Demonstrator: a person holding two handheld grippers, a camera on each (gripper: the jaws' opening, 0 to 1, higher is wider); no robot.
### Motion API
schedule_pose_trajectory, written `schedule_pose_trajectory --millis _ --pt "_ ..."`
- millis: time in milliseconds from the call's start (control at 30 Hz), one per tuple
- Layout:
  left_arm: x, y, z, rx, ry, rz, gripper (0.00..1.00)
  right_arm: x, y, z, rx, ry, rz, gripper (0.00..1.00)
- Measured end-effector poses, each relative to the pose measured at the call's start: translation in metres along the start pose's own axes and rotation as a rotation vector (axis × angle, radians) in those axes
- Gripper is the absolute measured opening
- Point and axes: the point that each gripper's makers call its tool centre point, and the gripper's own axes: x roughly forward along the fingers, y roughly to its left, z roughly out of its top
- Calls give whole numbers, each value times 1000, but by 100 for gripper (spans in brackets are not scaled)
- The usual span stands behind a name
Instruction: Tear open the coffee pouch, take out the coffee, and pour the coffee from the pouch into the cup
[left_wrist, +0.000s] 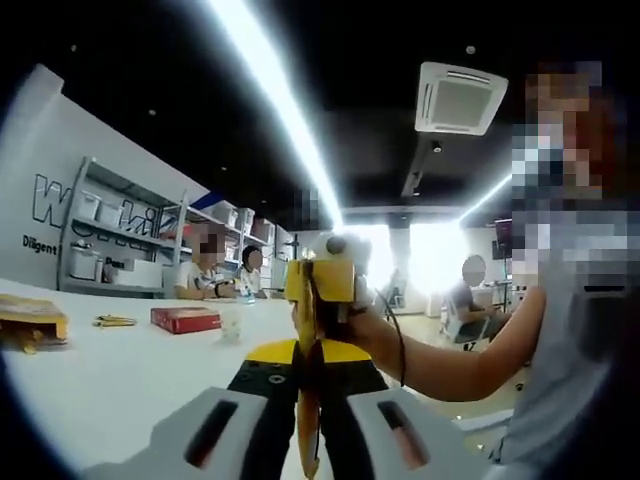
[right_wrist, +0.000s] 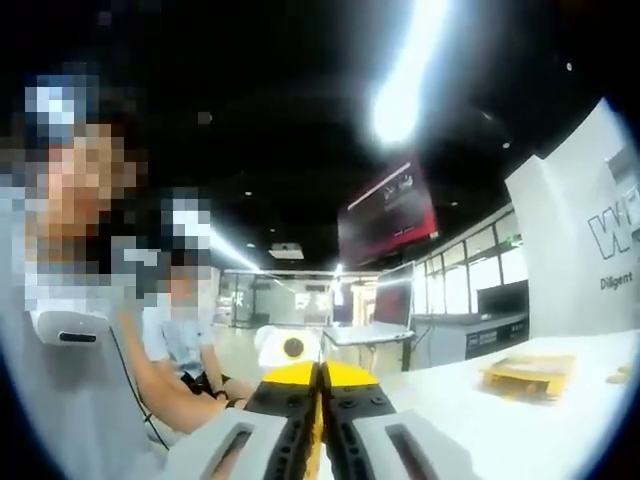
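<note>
Both grippers clamp the yellow coffee pouch (left_wrist: 309, 400) held edge-on above the white table (left_wrist: 110, 380): left gripper (left_wrist: 308, 440) and right gripper (right_wrist: 320, 425) closed on it. Tearing appears underway; the cup (left_wrist: 231, 322), possibly the target, stands beside the red box (left_wrist: 185, 319), unfilled.

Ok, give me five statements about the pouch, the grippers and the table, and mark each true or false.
1. Both grippers pinch the yellow pouch. True: the left gripper and the right gripper both grip it.
2. The pouch lies flat on the table. False: it is held up above it.
3. A red box lies on the table. True.
4. The white cup is held by the left gripper. False: it stands on the table.
5. The right gripper's jaws are wide open. False: they are shut on the pouch.
</note>
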Motion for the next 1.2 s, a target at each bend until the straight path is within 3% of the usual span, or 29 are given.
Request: schedule_pose_trajectory --millis 233,433,600,767,1000,1200 --pt "-5 4 6 -12 -6 -4 20 -2 -4 -1 24 15 -3 2" --pt "-12 12 13 -54 -42 14 19 -4 -5 -2 34 3 -10 2" --pt "-18 15 21 -32 -46 11 15 -7 -4 -5 32 17 -16 2" --pt "-16 13 32 -30 -10 -29 10 -11 -3 -9 31 35 -9 2" --pt "-4 6 43 56 84 -85 10 -12 0 -12 16 69 3 2" --pt "0 2 41 110 177 -111 9 -15 1 -13 5 89 13 2"
